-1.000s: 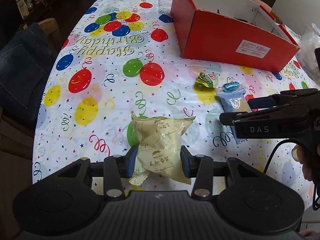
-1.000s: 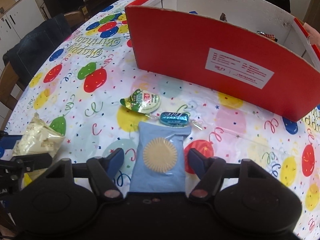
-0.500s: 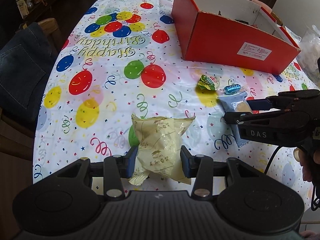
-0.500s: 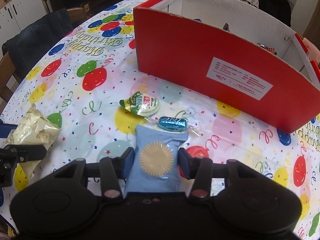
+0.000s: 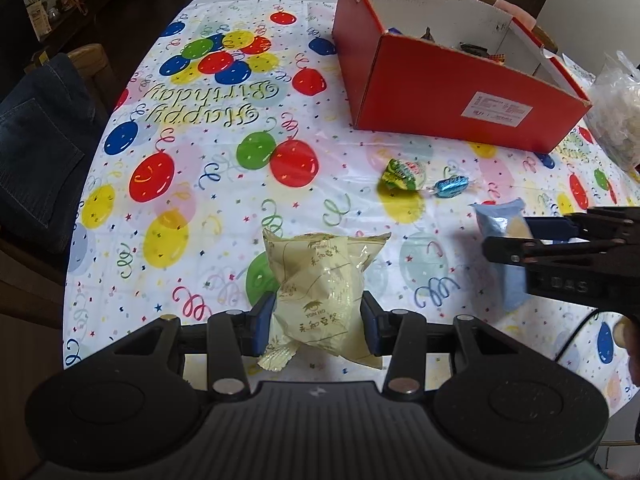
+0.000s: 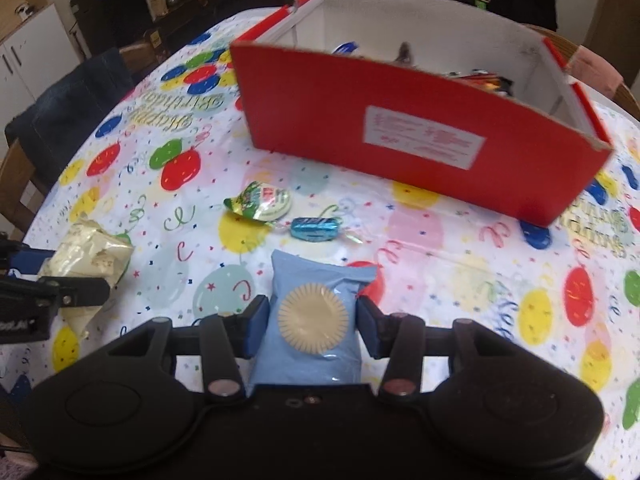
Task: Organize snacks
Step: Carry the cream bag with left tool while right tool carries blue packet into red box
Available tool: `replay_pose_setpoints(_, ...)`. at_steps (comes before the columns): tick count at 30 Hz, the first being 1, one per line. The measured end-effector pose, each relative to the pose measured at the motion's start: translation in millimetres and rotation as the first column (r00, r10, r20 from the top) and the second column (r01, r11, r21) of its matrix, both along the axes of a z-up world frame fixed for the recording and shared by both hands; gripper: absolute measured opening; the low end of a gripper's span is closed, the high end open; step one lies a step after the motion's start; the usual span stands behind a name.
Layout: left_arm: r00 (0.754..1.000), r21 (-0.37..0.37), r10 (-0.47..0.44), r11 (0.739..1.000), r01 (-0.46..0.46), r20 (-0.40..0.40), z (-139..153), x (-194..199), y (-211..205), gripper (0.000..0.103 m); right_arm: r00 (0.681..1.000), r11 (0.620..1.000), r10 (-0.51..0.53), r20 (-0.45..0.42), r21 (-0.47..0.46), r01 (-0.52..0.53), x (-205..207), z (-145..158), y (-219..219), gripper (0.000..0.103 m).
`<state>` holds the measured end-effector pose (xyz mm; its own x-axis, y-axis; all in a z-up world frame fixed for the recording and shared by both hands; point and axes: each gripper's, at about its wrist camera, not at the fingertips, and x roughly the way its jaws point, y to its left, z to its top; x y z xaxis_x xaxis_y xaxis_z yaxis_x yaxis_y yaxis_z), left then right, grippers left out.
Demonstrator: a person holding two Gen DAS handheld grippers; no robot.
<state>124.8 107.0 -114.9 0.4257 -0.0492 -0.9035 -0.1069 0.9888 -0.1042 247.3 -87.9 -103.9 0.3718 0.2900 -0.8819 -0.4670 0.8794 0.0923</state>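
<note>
Red box (image 6: pixel 420 152) contents mostly hidden behind its near wall, only wrapper tips show; can't ID them. Whole right view motion-blurred, box label (image 6: pixel 424 136) unreadable. My right gripper (image 5: pixel 516 240) covers most of the blue packet (image 5: pixel 498 216) in left view. Clear bag (image 5: pixel 618 112) cut off at right edge. Cream packet (image 6: pixel 90 252) partly behind my left gripper's finger (image 6: pixel 68 294).

Both grippers were clamped down. The left gripper (image 5: pixel 318 322) had its blue pads (image 5: pixel 262 322) pressed into either side of a pale yellow snack bag (image 5: pixel 324 284), which stuck out forward past the fingertips. The right gripper (image 6: pixel 313 326) was squeezing a light blue packet (image 6: pixel 314 320) the same way, one pad (image 6: pixel 370 332) against each edge. It sat off to the right of the left one, with a bit of the person's hand (image 5: pixel 630 344) visible behind it.
</note>
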Motion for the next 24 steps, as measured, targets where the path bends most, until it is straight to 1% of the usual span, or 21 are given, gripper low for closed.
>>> replay_pose_setpoints(5, 1.0, -0.018, -0.014, 1.0, 0.015, 0.026, 12.9, 7.6, -7.0, 0.043, 0.998, 0.996, -0.07, 0.002, 0.058, 0.07, 2.1, 22.2, -27.0, 0.046)
replay_pose_setpoints(13, 0.994, -0.031, -0.055, 0.998, 0.058, 0.089, 43.8, 35.4, -30.9, 0.043, 0.988, 0.986, -0.133, 0.078, 0.107, 0.124, 12.9, 65.8, -59.0, 0.046)
replay_pose_setpoints(19, 0.987, -0.034, -0.068, 0.997, 0.074, 0.145, 69.7, 63.7, -44.1, 0.044, 0.978, 0.978, -0.166, 0.125, 0.147, 0.147, 33.7, 91.9, -77.8, 0.046)
replay_pose_setpoints(24, 0.985, -0.032, -0.049, 0.998, 0.055, 0.168, 85.1, 91.7, -48.5, 0.044, 0.972, 0.974, -0.182, 0.149, 0.164, 0.158, 57.9, 106.2, -90.8, 0.046)
